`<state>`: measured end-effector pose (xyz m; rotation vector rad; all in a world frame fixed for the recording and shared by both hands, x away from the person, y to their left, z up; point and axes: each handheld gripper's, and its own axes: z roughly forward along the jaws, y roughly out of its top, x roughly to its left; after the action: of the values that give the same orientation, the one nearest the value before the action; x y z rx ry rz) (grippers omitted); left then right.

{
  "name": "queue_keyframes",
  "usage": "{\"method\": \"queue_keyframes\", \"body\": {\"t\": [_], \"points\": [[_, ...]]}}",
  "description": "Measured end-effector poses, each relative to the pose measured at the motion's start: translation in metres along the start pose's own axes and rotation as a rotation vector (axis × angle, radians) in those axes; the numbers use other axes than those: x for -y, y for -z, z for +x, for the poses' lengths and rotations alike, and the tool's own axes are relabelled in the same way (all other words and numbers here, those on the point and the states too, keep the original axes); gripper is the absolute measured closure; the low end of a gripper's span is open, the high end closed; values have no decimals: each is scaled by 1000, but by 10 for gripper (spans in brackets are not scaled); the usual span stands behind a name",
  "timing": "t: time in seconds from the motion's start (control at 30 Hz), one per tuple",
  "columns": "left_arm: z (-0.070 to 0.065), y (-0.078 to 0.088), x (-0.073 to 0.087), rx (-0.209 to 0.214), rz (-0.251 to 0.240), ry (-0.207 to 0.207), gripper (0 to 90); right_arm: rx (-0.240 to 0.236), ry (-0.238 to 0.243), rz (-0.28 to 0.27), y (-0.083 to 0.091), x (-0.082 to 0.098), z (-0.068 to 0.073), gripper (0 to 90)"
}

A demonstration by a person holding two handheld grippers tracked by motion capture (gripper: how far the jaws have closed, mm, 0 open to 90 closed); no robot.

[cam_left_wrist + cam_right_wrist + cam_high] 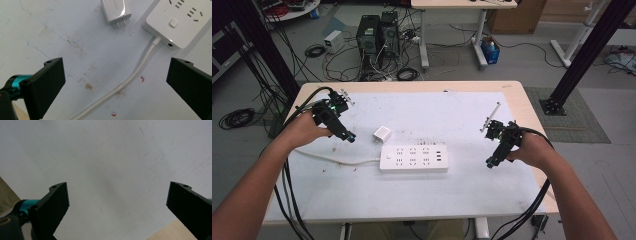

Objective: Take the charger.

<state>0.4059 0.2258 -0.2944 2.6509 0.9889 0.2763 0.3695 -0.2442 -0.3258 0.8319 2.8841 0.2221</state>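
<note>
White, the small two-pin plastic charger [382, 134] lies on the pale table mat [462, 115], just beside the white power strip [414, 159]. Left gripper [350, 137] hovers near it, jaws wide and empty; right gripper [490, 162] likewise, well apart.

No legible text, brand, number or label found. Power strip [180, 22]: white casing unmarked where seen; socket slots and square button only, no printing resolved. Charger plug [116, 11]: glossy white body, no lettering resolved. Table mat [82, 50]: red and blue pen marks noted, not readable as characters. Background equipment in high view: markings too small to be read.
</note>
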Motion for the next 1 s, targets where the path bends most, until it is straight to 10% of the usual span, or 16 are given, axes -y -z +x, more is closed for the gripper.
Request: {"method": "queue_keyframes", "body": {"t": [0.5, 1.0], "points": [[0, 3, -17, 3, -28, 97, 21, 29, -45, -24, 4, 1, -2, 37], [2, -34, -44, -7, -61, 124, 20, 22, -37, -37, 2, -4, 0, 37]]}}
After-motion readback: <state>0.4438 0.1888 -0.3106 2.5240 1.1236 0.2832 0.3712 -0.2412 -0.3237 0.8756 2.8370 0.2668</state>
